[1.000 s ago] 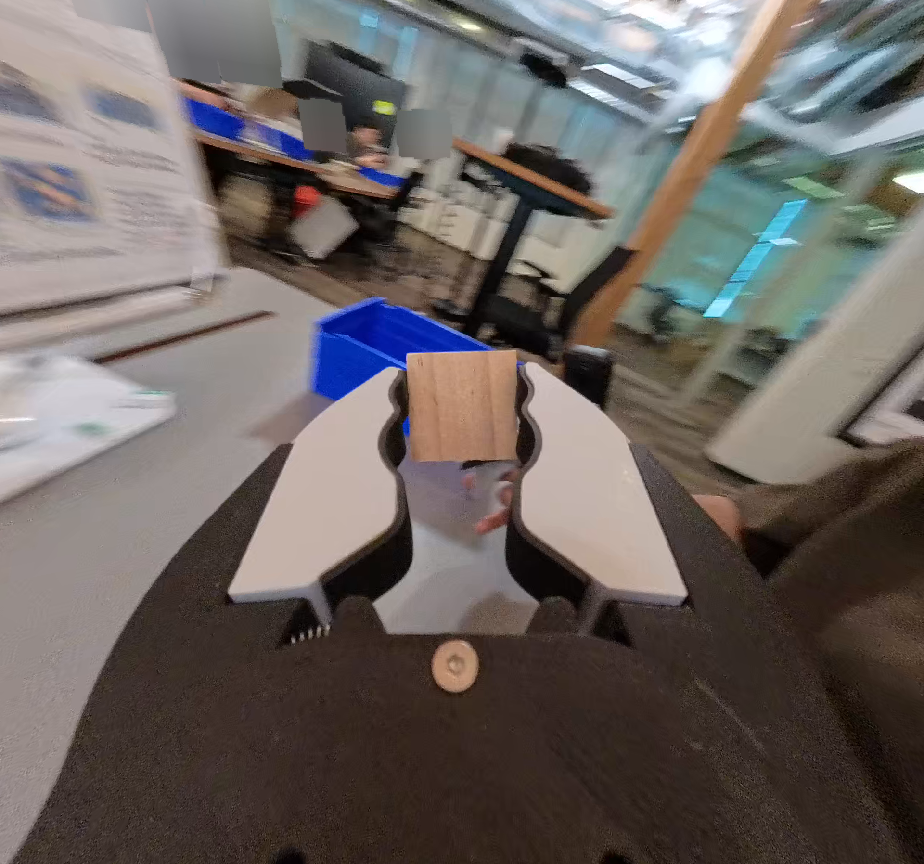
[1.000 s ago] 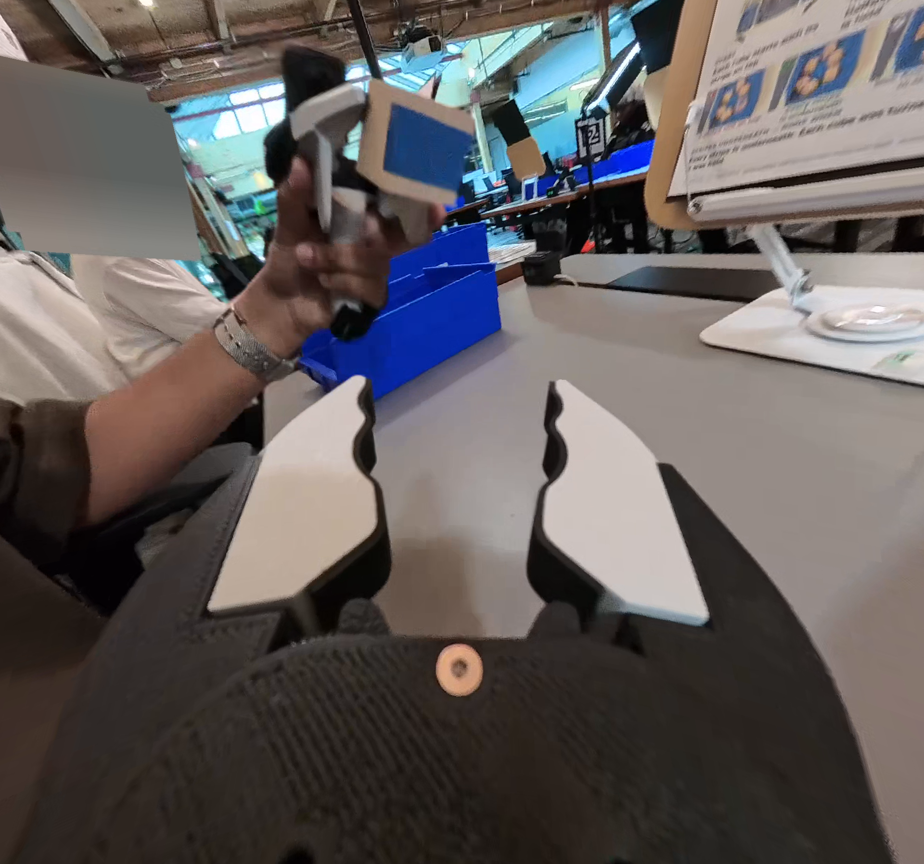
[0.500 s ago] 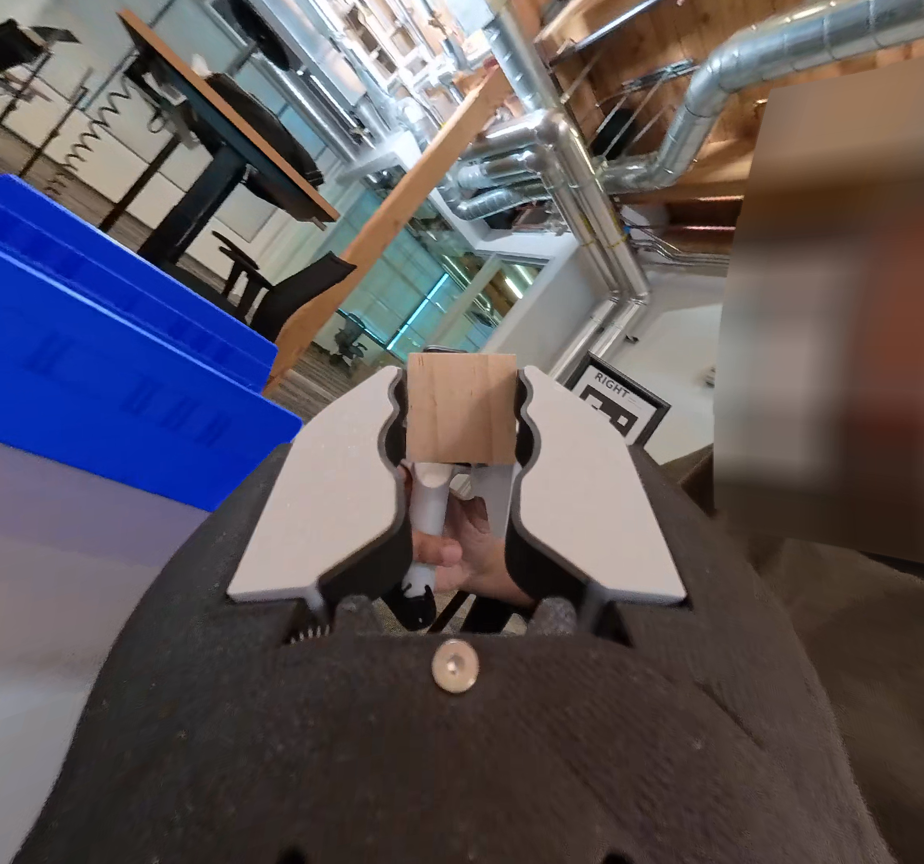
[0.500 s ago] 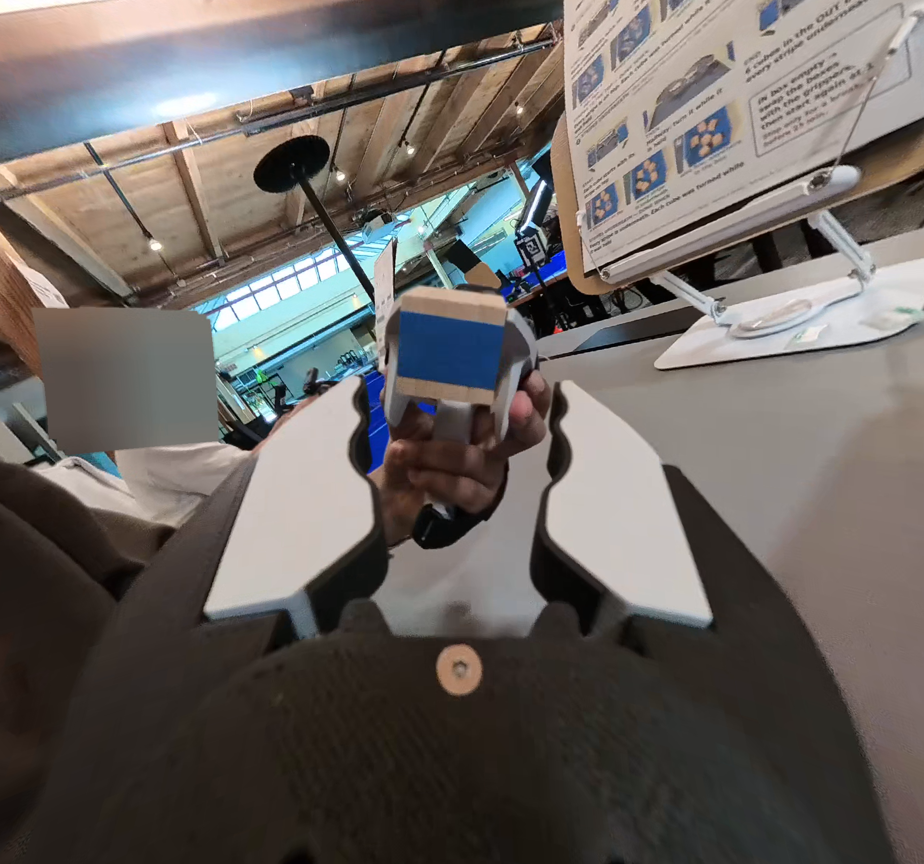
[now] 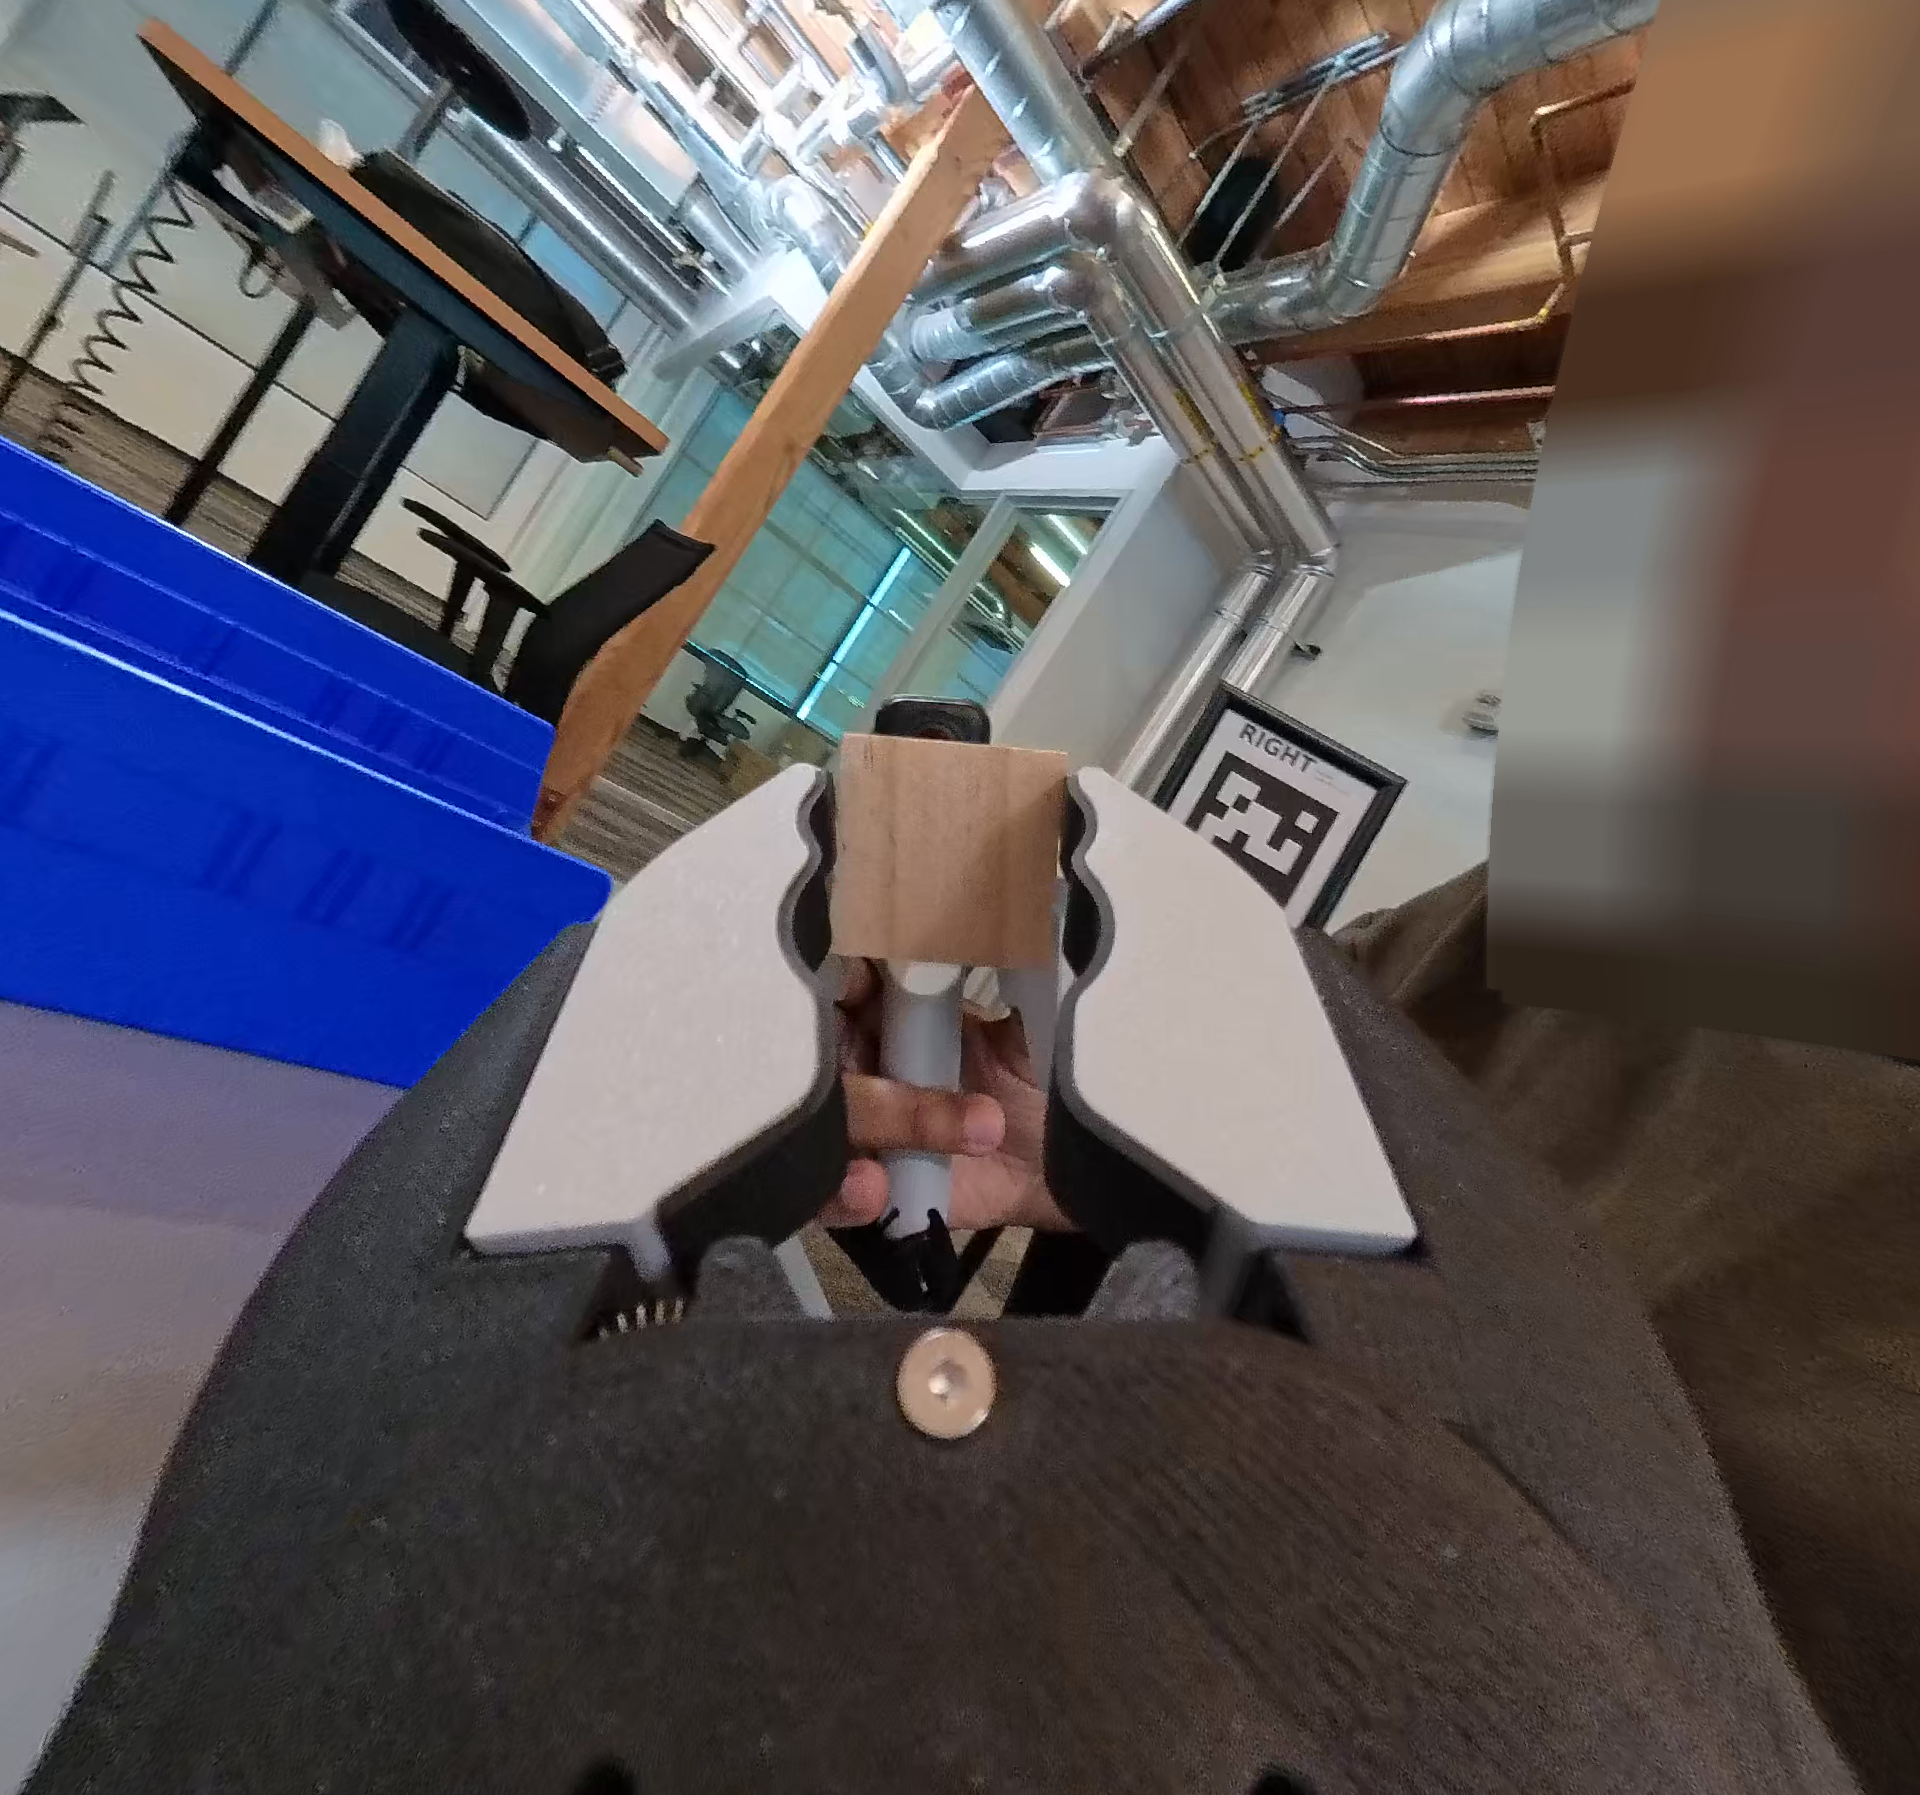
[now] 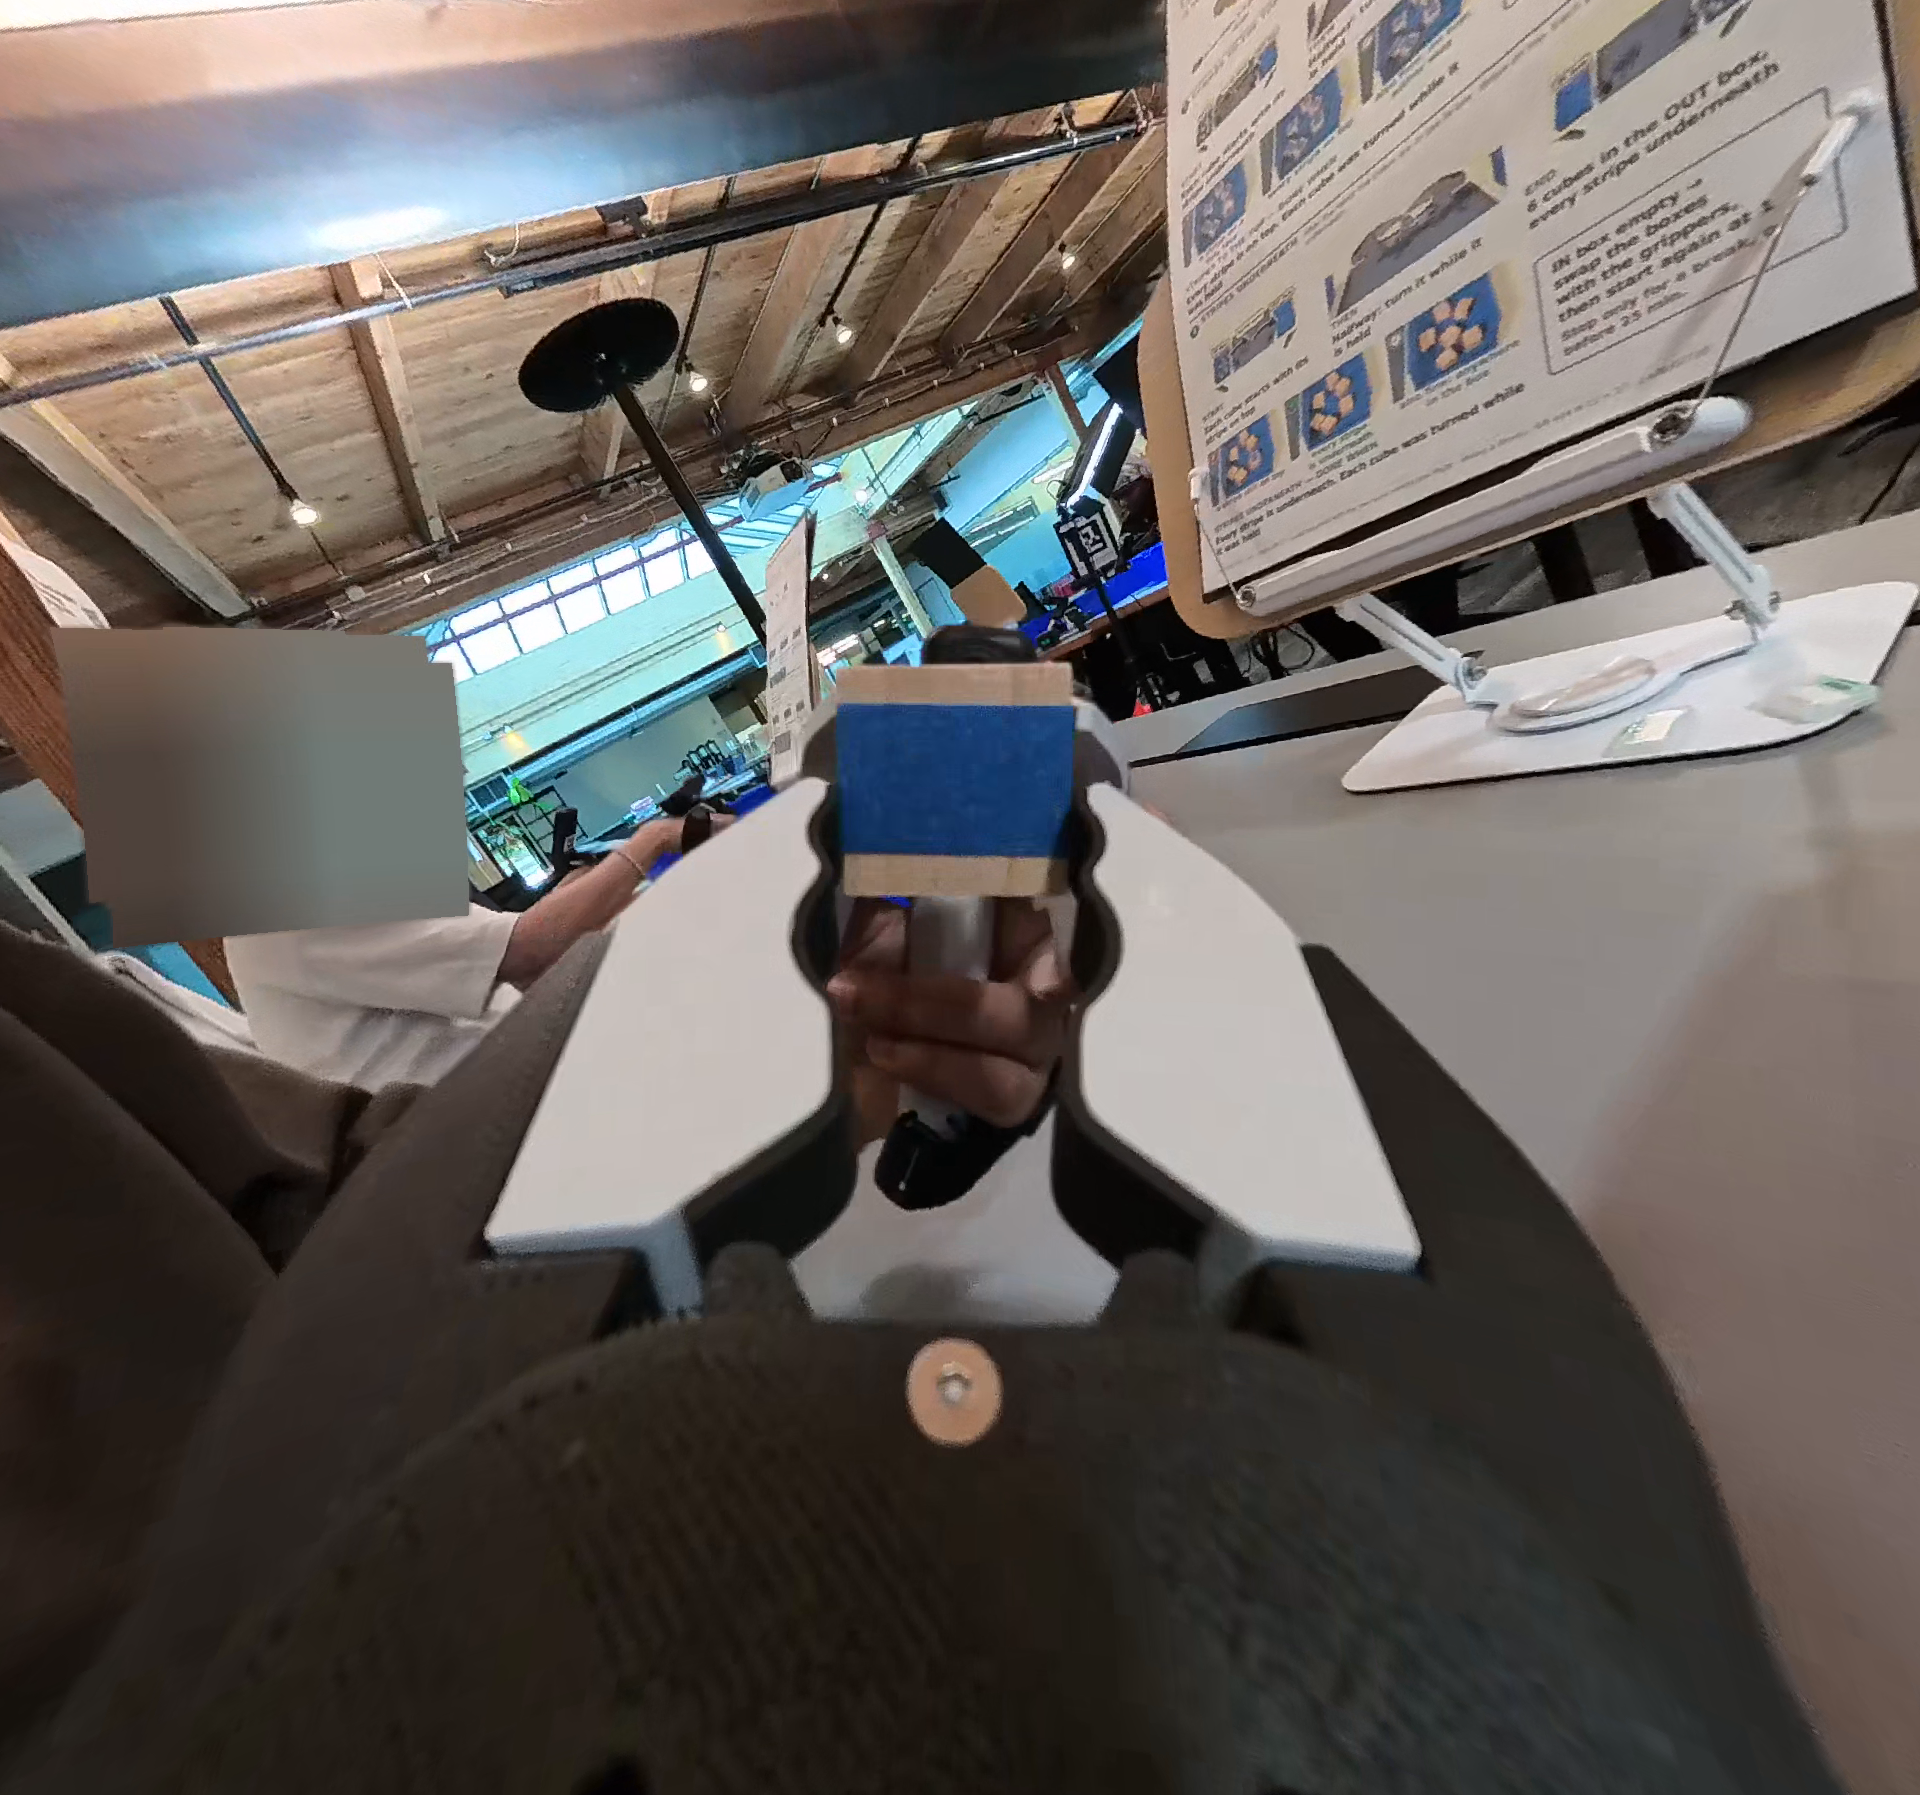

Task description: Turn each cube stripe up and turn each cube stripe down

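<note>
Around you there is a lot to see. A big blue bin (image 5: 208,810) stands on the gray counter (image 5: 156,1174) on the left side of the left wrist view. A card with black and white squares (image 5: 1278,820) in a dark frame stands far back on the right. In the right wrist view, a picture sheet (image 6: 1507,135) leans on a white stand (image 6: 1621,696) on the counter, up on the right. A person in a white shirt (image 6: 364,976) sits on the left, farther off.

Nothing sits between your grippers and the cube. You hold both up in the air, facing each other.

Your left gripper (image 5: 948,852) is closed tight on the wooden cube (image 5: 951,857). The cube sits right at the fingertips, with a plain wood side facing that camera. Under the cube you can see your right hand (image 5: 935,1122) on its gray handle.

Your right gripper (image 6: 954,810) is narrow, with one finger on each side of the same cube. The fingertips are touching the cube or just beside it; you cannot tell if they squeeze it. The blue stripe (image 6: 954,779) faces this camera, not up or down. Your left hand (image 6: 956,1028) shows below the cube.
</note>
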Motion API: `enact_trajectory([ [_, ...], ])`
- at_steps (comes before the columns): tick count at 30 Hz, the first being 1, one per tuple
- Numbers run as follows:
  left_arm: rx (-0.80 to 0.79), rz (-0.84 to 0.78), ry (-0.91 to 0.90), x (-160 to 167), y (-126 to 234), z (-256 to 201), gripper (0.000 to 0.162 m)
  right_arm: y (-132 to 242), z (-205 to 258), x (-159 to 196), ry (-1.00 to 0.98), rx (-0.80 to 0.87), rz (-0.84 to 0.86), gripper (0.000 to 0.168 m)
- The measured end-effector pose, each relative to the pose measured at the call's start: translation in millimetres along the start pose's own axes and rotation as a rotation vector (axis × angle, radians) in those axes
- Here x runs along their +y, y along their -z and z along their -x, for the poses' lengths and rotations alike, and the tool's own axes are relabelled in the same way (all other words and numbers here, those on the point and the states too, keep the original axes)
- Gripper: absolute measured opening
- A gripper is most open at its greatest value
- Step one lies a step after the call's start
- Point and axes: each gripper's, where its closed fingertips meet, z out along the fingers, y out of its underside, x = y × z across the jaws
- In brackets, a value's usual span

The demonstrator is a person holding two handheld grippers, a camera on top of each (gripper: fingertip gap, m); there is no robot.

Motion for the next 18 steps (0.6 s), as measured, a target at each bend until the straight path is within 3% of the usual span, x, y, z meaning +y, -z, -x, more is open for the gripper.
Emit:
enact_trajectory([
  [8, -0.129, -0.094, -0.041, -16.6, 28.8, 0.9, 0.045, -6.9, -8.6, -14.0, -0.002, 0.013, 0.036, 0.042],
  [13, -0.231, -0.087, -0.085, -13.5, 46.8, -0.9, 0.048, 0.1, -37.4, -71.1, 0.127, 0.152, -0.011, 0.042],
  [18, -0.297, -0.112, -0.074, -12.2, 64.5, -4.5, 0.057, 27.1, -117.4, -127.9, 0.323, 0.451, 0.023, 0.042],
])
